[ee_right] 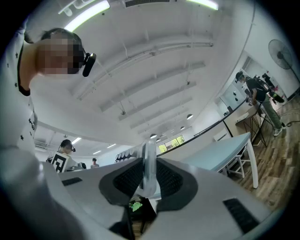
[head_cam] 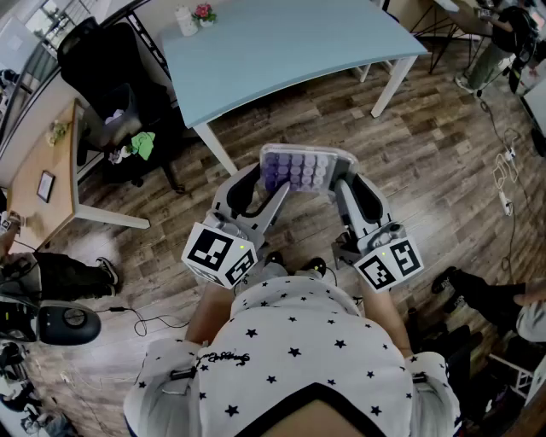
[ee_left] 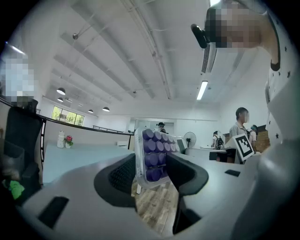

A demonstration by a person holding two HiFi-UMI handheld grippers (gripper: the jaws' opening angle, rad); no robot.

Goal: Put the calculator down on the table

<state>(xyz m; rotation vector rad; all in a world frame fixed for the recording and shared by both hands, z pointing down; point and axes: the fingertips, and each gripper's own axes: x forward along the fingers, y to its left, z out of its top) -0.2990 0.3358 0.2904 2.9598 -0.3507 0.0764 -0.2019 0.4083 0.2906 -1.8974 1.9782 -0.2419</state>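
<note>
A clear calculator with purple round keys hangs over the wood floor, just short of the light blue table. My left gripper is shut on its left end. In the left gripper view the calculator stands on edge between both pads, keys toward the right pad. My right gripper is shut on its right end. In the right gripper view the thin edge of the calculator is pinched between the pads. The table's front edge lies a short way beyond the calculator.
A white bottle and a small flower pot stand at the table's far left corner. A black chair and a wooden desk are to the left. Cables lie on the floor at right, near a person's legs.
</note>
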